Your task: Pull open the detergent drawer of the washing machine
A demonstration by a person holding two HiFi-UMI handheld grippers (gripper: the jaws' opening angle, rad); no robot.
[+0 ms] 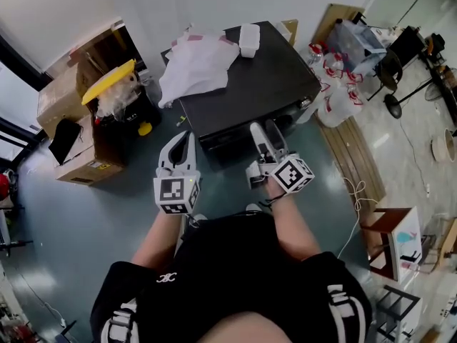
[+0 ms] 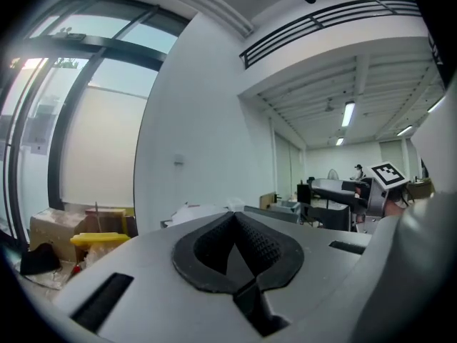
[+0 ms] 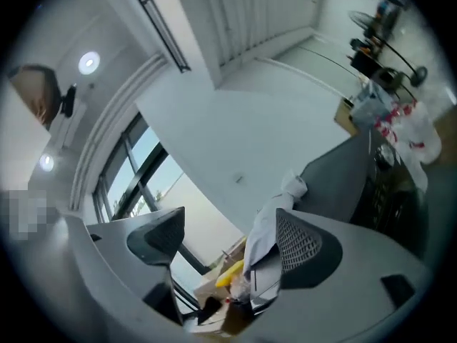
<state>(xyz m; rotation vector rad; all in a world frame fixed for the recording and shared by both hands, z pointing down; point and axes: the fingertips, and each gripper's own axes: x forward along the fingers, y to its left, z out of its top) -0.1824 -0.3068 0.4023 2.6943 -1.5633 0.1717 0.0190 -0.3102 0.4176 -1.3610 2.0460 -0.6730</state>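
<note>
Head view: washer front, drawer out of sight; L tongs clenched empty, R tongs released.

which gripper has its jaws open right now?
The right gripper: its jaws stand well apart, with nothing between them. The left gripper has its jaws closed together, gripping nothing.

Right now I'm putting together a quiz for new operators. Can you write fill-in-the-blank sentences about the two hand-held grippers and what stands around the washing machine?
1. The left hand-held gripper has its jaws ____.
2. The right hand-held gripper has its jaws ____, with nothing between them.
3. In the head view, the cardboard boxes stand to the ____ of the washing machine.

Missing words: shut; open; left.
</note>
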